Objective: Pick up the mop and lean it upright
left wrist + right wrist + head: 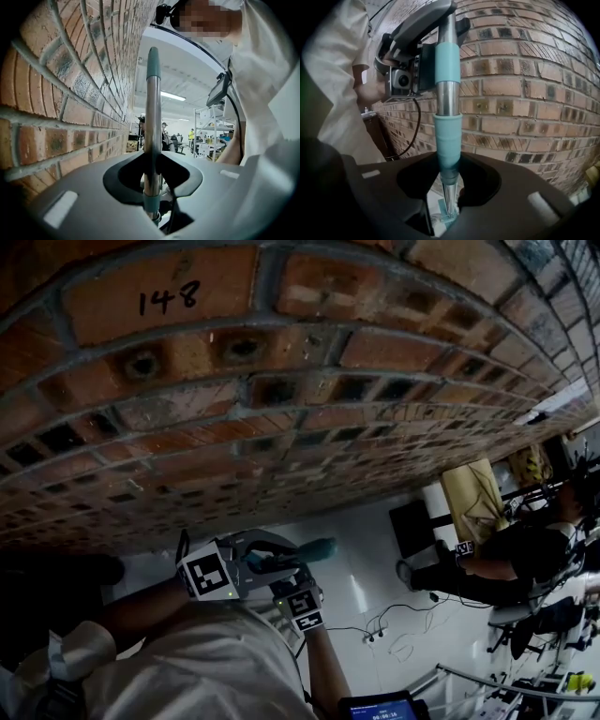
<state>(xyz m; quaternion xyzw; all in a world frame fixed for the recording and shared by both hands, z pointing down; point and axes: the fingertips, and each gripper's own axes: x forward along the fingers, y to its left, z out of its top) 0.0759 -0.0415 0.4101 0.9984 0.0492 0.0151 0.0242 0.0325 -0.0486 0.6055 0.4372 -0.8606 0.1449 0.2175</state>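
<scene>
Mop handle (153, 122): a shiny metal pole is held roughly upright, close beside the brick wall (70, 93); contact with the wall cannot be made out.
Teal cap (153, 63): the pole's top end is capped in teal, seen above the left tongs.
Teal sleeve (448, 145): a ribbed teal grip is fitted lower on the pole, with a second teal band above it.
Left tongs (152, 187): they are clamped on the bare metal pole, higher up than the right tongs.
Right tongs (449, 180): they are closed on the lower end of the teal sleeve and are angled downward.
Mop foot (445, 213): a pale flat part is glimpsed through the gap below the right tongs; it is too small to be detailed.
Floor (366, 568): a pale surface is seen at the wall's base, with cables lying on it.
Sleeve (216, 662): the person's white garment is seen behind both tongs.
</scene>
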